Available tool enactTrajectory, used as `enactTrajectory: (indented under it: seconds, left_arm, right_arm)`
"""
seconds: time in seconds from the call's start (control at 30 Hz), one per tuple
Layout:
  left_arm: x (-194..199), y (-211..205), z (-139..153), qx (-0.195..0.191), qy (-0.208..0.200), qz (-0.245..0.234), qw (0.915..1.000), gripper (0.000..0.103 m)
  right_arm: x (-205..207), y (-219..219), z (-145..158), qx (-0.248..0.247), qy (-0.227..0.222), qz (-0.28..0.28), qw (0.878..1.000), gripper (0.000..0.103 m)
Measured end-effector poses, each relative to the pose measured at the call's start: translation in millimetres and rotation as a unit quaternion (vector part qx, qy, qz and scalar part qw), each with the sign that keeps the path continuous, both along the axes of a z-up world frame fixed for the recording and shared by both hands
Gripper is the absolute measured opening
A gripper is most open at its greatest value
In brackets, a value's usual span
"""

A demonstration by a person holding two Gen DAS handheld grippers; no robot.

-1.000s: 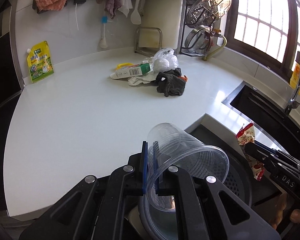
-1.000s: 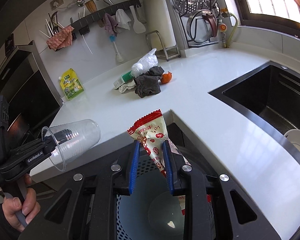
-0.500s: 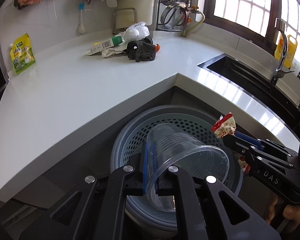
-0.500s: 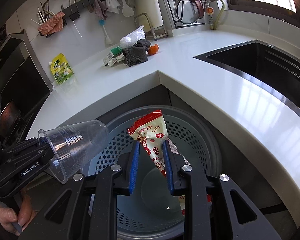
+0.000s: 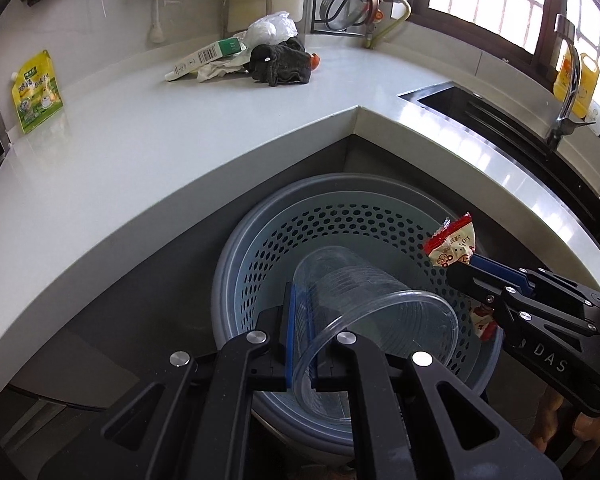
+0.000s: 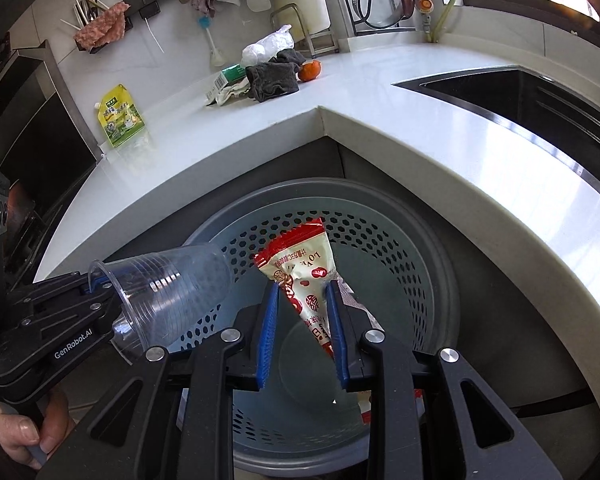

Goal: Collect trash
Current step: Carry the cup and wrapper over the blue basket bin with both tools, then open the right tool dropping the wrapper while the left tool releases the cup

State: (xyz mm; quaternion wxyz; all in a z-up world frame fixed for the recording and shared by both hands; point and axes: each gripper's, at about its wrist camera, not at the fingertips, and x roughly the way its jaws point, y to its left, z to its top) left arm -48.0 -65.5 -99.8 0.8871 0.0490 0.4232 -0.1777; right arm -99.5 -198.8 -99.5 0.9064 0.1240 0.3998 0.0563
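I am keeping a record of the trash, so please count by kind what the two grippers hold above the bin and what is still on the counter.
Held, clear plastic cup: 1
Held, red and white snack wrapper: 1
Counter, pile near the wall:
carton: 1
white plastic bag: 1
dark cloth: 1
crumpled paper: 1
orange: 1
Total: 7

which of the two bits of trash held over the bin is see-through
The clear plastic cup, pinched by its rim in the left gripper. The other piece, in the right gripper, is an opaque red and white snack wrapper.
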Motion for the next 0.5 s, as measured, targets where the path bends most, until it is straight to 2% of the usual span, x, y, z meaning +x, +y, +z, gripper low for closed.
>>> enactTrajectory:
  seconds: [0.5]
  left_arm:
    - [5.8, -0.3, -13.7, 0.003, 0.028, 0.001, 0.9996, 0.006]
  right_arm:
    - [2.6, -1.0, -8.9, 0.004, 0.012, -0.002, 1.000, 0.025]
